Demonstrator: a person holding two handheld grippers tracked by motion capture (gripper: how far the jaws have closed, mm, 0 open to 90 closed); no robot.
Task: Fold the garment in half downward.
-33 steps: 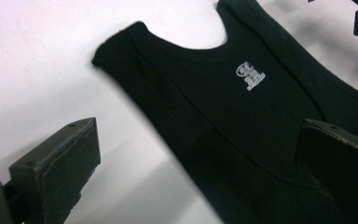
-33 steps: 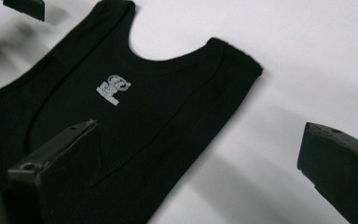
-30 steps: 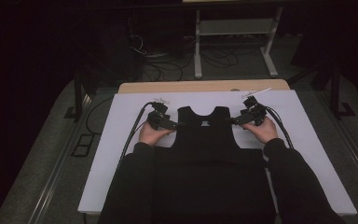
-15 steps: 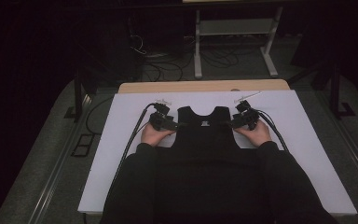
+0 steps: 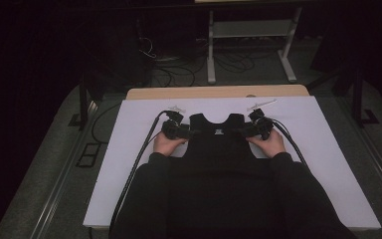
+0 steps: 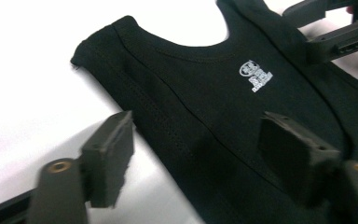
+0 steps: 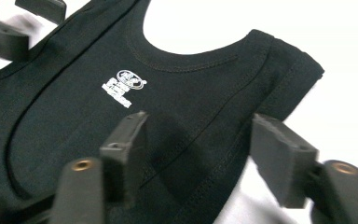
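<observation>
Now right gripper [image 5: 252, 128] closer to vest [image 5: 218, 142].

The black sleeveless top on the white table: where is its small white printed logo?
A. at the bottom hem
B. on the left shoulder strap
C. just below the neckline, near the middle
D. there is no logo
C: on the black sleeveless top, the small white printed logo sits just under the scooped neckline, between the two shoulder straps.

We see a white table [image 5: 129, 164] with a wooden edge [image 5: 214, 92] at its far side; beyond it stand a metal stand [image 5: 251, 35] and floor cables [image 5: 179, 64].
</observation>
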